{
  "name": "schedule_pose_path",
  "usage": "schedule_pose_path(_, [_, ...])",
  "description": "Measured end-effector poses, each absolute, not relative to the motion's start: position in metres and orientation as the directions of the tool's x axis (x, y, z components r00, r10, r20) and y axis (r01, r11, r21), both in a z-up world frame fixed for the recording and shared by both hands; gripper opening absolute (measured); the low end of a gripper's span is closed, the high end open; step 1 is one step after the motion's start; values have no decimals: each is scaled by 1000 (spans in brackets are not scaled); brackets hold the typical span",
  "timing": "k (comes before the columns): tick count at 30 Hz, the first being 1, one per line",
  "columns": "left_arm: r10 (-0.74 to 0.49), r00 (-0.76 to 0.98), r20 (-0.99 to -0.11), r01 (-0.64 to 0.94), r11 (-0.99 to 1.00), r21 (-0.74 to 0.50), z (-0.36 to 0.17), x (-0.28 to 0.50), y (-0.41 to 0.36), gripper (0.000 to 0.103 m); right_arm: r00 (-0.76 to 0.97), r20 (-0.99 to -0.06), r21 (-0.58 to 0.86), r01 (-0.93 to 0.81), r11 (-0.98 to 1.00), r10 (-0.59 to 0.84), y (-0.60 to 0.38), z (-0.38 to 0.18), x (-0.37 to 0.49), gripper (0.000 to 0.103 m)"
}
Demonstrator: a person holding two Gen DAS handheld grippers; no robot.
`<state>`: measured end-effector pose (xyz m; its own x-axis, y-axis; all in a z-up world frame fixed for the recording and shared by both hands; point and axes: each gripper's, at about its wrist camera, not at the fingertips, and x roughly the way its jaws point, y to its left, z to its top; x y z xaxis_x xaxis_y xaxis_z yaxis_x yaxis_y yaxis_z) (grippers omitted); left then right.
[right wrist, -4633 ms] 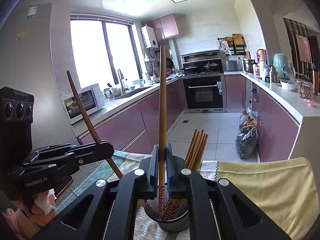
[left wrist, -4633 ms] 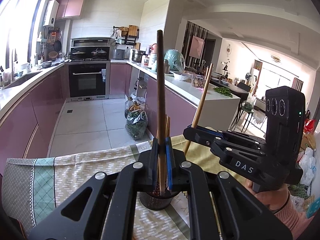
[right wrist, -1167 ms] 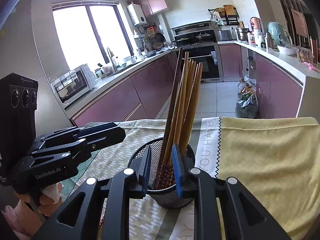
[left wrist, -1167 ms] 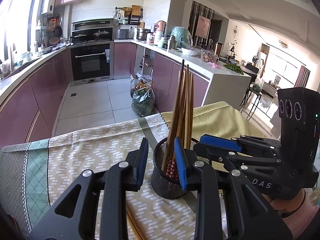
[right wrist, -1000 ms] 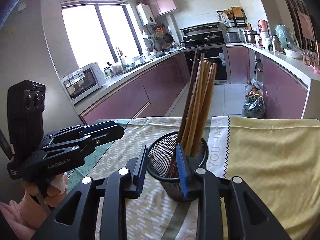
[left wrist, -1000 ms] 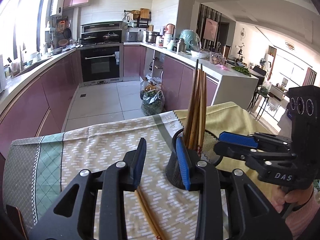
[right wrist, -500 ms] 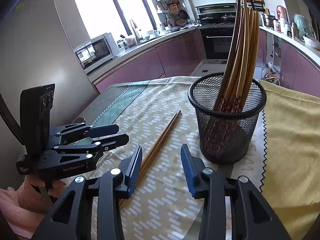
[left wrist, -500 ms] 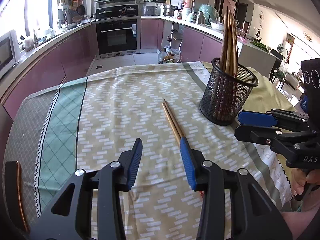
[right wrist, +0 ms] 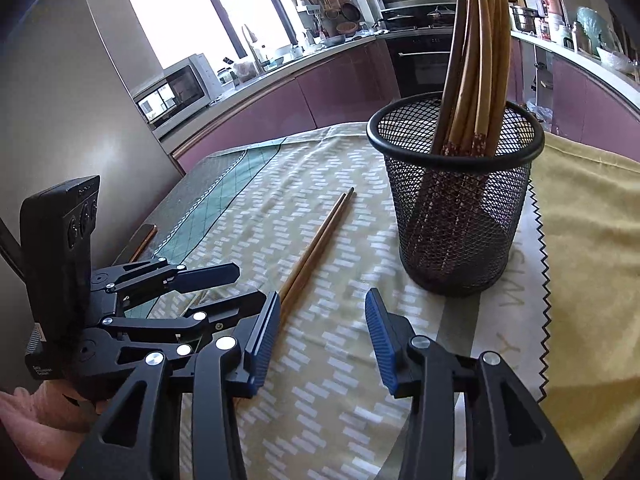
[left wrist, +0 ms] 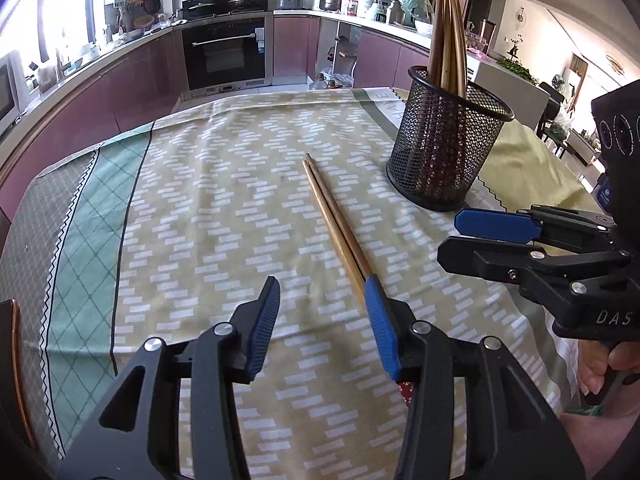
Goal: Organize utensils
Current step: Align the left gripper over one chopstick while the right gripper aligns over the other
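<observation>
Two chopsticks (left wrist: 336, 216) lie side by side on the cloth-covered surface (left wrist: 224, 200), just ahead of the left gripper (left wrist: 322, 300) and partly hidden behind its right finger. Both grippers stand released, their jaws having just been opening, nothing between them. Ahead of the right gripper (right wrist: 322, 312), slightly rightward, a mesh holder (right wrist: 456, 208) carries more chopsticks upright.

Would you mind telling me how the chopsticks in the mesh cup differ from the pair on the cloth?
The cup chopsticks stand nearly upright, leaning together inside the mesh cup; the loose pair lies flat on the cloth beside it. The cup holds several, one noticeably darker; the loose ones number two, side by side. All are long, slim and brown.
</observation>
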<state>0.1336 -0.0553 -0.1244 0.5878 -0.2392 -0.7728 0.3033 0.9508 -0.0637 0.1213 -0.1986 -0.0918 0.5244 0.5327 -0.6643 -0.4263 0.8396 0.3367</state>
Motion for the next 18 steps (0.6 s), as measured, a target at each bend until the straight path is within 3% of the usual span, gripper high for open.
schedule_pose_path(11, [-235,574,-785,303,951,-63,-130,140,-65,42,512,-678,334,-425,842,527,-198,-96,123,42])
schedule_pose_path(18, [-245,569,-785,280,955,-95,-131,137,-57,31,499,-694,304,-450,840,519,-181,-95,131,42])
